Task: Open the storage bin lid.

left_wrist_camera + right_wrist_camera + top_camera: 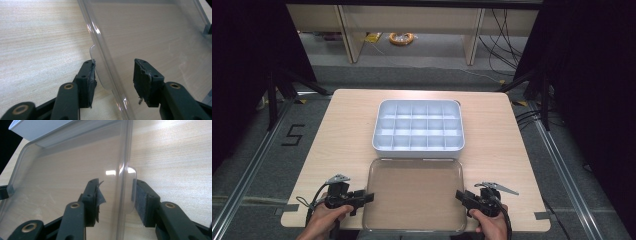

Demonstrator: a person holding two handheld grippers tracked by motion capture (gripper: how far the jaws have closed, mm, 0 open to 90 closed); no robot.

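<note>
A clear plastic lid [414, 192] lies flat on the wooden table [347, 130], hinged to the near side of a white compartment box [417, 146] whose cells look empty. My left gripper [370, 197] is at the lid's left edge. In the left gripper view its jaws [115, 75] straddle the lid's rim [110, 75] and small tab with a wide gap, open. My right gripper [460, 195] is at the lid's right edge. In the right gripper view [116, 195] the raised rim [122, 182] runs between the pads, the outer pad [142, 200] close to the tab, open.
The box sits mid-table, beyond the lid. Bare wood shows left and right of both. The table's near edge is just under the person's hands [324, 220]. Dark curtains flank the table, and cables lie on the floor beyond it.
</note>
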